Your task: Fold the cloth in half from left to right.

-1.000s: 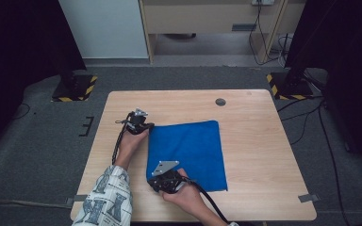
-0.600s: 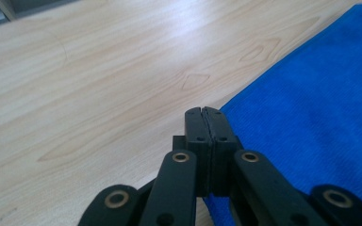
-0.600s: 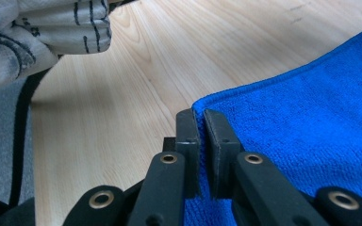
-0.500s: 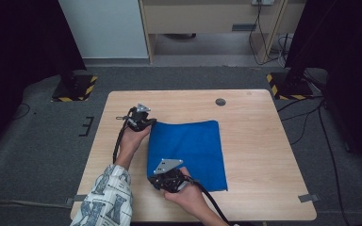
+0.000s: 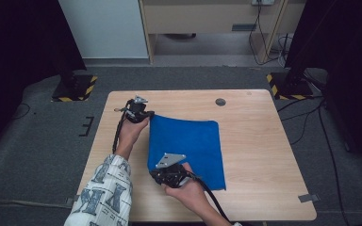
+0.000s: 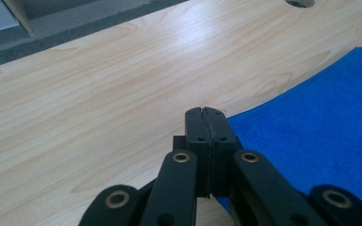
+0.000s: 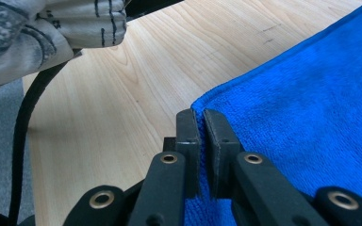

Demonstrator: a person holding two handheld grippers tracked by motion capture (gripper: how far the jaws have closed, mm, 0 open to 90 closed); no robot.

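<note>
Left gripper [image 5: 147, 114]: its jaws are pressing tight together on the far left corner of the blue cloth [image 5: 188, 150]. In the left gripper view the cloth [image 6: 311, 136] is tucking in beside the shut jaws.

Right gripper [image 5: 162, 170]: its jaws are almost shut and are pinching the near left corner of the cloth [image 7: 311, 117]. A thin fold of blue is sitting between them.

Cloth: it is lying flat on the table [image 5: 264, 141], a bit left of the middle, with its whole left edge in the two grips.

What could go wrong: each grip is biting just the tip of a corner. I think a fast pull could make a corner slip out. Then one side would be flopping down and the fold would be coming out crooked. If one hand is going faster than the other, the cloth could be twisting.

Cables: a black cable [image 7: 23, 136] is hanging near the sleeve [image 7: 52, 28] and could be dragging on the cloth.

Around: a small dark round hole [image 5: 220, 101] is sitting in the table top past the cloth, well apart from it.

In the way: nothing is lying on the cloth or just beside it.
</note>
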